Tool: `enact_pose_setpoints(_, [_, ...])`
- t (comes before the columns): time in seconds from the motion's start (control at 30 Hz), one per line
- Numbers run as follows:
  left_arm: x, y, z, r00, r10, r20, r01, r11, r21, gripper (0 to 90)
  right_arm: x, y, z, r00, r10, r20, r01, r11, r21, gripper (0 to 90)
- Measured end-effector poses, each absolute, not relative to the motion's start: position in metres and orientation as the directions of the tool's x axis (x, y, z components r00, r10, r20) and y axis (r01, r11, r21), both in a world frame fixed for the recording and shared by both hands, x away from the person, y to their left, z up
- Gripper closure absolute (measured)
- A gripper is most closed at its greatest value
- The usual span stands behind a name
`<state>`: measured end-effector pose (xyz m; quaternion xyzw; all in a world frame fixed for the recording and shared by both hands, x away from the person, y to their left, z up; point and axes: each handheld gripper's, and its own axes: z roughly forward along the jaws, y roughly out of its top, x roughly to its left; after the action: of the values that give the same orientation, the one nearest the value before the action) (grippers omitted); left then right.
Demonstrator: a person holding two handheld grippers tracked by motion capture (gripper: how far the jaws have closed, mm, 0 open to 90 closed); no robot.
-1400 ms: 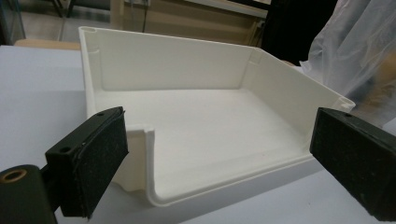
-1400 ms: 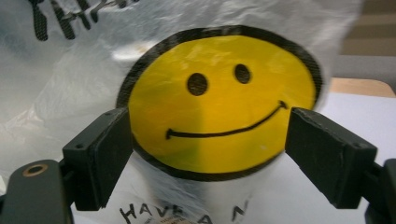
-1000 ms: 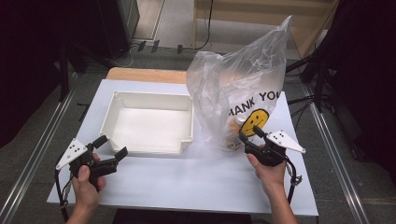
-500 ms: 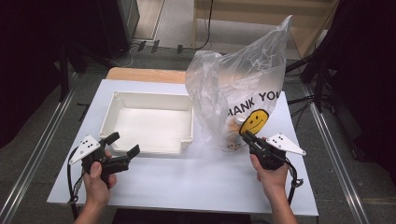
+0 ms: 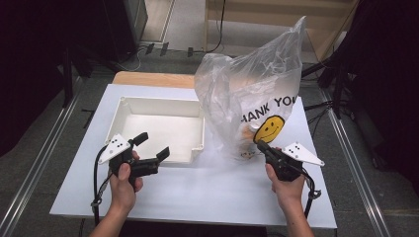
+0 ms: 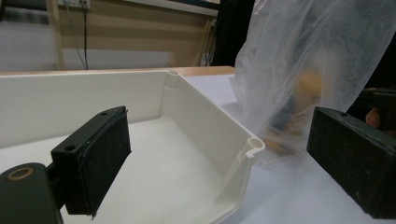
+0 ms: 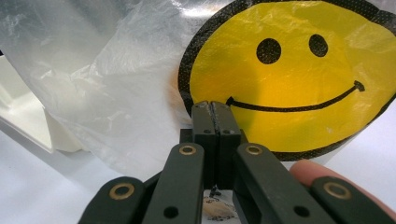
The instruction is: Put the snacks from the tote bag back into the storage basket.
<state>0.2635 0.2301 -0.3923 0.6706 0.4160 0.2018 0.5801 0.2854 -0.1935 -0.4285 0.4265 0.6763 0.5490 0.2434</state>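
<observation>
wooden board (image 5: pixel 153 79) beyond the white table (image 5: pixel 207 187).

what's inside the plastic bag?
Through the plastic bag only blurred orange-brown shapes show near the bottom; what they are cannot be told. The smiley print covers part of them. The white tray beside it holds nothing.

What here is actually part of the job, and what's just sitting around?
Part of the job:
- plastic bag with the smiley face, something orange inside
- white tray, empty
- left hand-held gripper, jaws open beside the tray's near corner
- right hand-held gripper, jaws shut at the bag's base

Just lying about:
- wooden board behind the tray
- cables on the floor
</observation>
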Motion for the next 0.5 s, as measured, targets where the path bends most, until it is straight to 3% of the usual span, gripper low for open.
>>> enact_pose_setpoints(0.5, [0.272,0.188,-0.385,0.627,0.752,-0.206,0.311,0.002,0.950,6.9,0.282,-0.194,-0.429,-0.509,0.855,0.101,0.291,0.060,0.955,90.0])
